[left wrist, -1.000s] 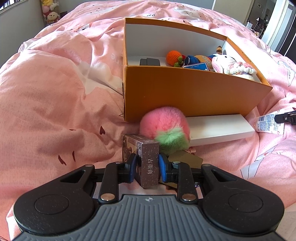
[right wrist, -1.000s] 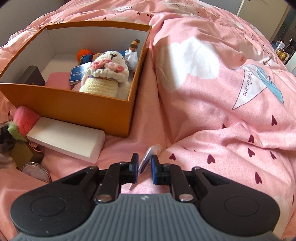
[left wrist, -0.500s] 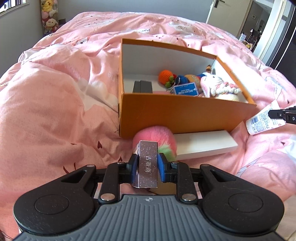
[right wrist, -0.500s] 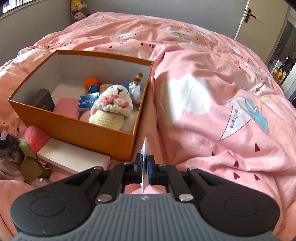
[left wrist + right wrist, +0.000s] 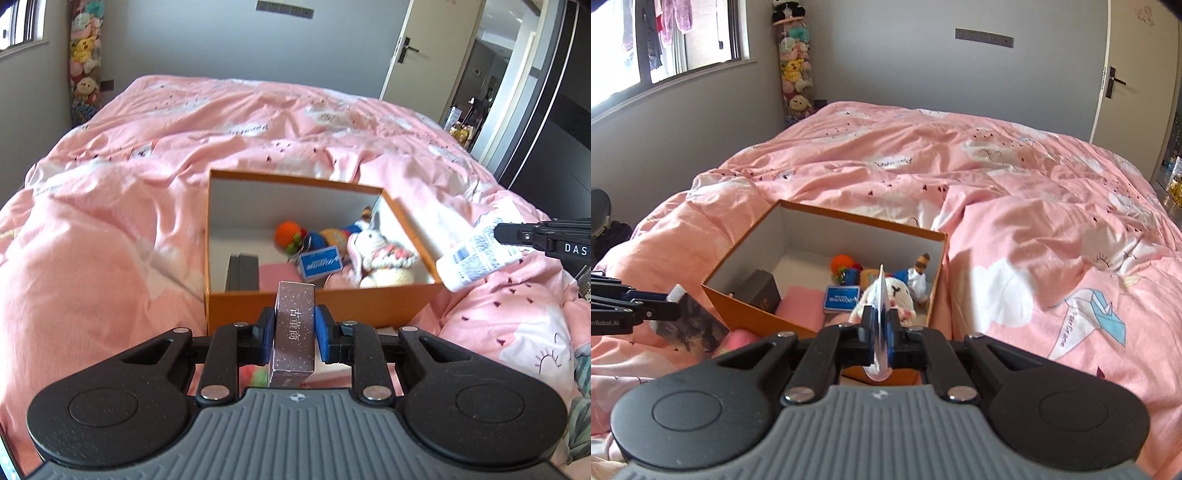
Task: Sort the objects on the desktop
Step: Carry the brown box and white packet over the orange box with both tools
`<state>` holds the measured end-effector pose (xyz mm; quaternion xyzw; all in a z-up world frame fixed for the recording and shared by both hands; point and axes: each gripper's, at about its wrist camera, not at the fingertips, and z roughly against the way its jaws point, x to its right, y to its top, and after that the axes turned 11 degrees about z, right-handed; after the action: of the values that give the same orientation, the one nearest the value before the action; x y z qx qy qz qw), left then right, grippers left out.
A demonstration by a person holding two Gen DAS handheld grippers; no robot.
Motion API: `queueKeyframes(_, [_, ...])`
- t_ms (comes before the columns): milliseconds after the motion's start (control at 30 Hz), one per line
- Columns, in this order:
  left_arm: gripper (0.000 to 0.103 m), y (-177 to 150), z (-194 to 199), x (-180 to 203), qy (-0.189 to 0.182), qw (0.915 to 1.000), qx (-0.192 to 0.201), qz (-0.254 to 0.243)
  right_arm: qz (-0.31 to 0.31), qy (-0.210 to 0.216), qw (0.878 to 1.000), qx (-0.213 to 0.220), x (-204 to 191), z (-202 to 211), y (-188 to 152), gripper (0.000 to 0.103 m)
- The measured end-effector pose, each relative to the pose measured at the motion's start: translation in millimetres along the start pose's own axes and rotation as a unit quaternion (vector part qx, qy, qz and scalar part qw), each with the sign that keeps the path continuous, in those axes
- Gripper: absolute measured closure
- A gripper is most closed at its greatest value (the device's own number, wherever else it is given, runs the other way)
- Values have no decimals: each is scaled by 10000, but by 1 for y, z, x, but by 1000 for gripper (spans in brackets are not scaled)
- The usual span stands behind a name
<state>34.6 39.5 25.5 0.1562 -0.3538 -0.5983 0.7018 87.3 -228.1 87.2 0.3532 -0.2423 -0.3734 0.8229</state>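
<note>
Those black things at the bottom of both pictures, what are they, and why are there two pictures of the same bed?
Each is a hand-held gripper that a person carries, one in each hand, with a camera on it looking forward. So you get two views of one pink bed.

In the left picture, the left hand-held gripper is shut on a small brown box. In the right picture, the right hand-held gripper is shut on a flat white tube, seen edge-on.

On the bed sits an orange box holding knitted toys, a blue card and a dark box.
</note>
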Motion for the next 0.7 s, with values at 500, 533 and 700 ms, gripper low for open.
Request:
queueKeyframes(500, [77,58,-51,15,-102,9997,232,26,292,281,9987,308,-24,-73,48,97])
queueKeyframes(533, [77,60,-55,14,-136,9996,219,71,315,283,9987,284,-26,-79,49,97])
queueKeyframes(700, [77,70,-70,8,-376,9988,108,289,283,359,9988,151,-26,-102,50,97])
